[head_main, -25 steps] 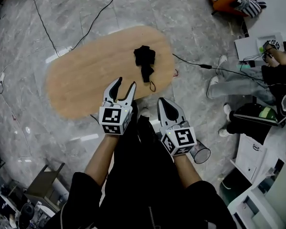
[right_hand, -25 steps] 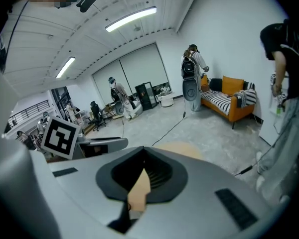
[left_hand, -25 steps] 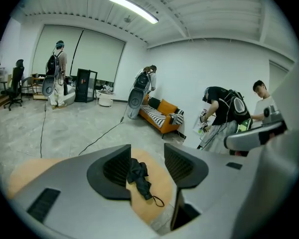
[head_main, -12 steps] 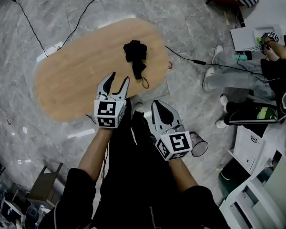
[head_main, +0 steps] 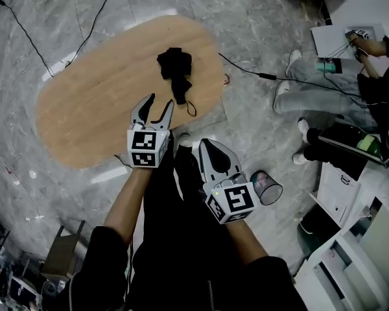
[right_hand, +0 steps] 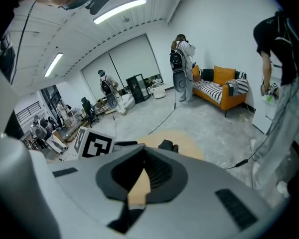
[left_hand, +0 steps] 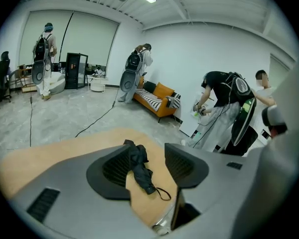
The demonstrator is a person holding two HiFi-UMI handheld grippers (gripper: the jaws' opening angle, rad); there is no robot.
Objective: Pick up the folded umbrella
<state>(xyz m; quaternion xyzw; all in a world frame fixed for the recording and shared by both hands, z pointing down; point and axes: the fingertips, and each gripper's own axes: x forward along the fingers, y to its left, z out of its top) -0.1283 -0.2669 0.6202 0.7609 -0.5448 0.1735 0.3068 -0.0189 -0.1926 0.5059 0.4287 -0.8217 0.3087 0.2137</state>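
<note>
The folded black umbrella (head_main: 174,70) lies on the oval wooden table (head_main: 97,102), near its right end, with its wrist strap (head_main: 190,109) trailing toward me. My left gripper (head_main: 157,106) hovers open just short of the strap end, nothing between its fingers. In the left gripper view the umbrella (left_hand: 138,166) lies ahead on the table (left_hand: 50,153), framed between the open jaws of the left gripper (left_hand: 145,156). My right gripper (head_main: 205,146) hangs shut and empty off the table's near edge, above my legs. Past the shut right gripper (right_hand: 141,149), only the umbrella's top (right_hand: 168,145) peeks out.
A cup (head_main: 266,188) lies on the marble floor by my right hand. Cables (head_main: 246,71) run across the floor around the table. A seated person's legs (head_main: 318,102) and bags are at the right; a stool (head_main: 63,254) is behind me on the left. An orange sofa (left_hand: 157,101) and several standing people are further off.
My left gripper has sunk toward the table and closed in on the umbrella's strap end, still open. The right gripper has dropped slightly and stays shut.
</note>
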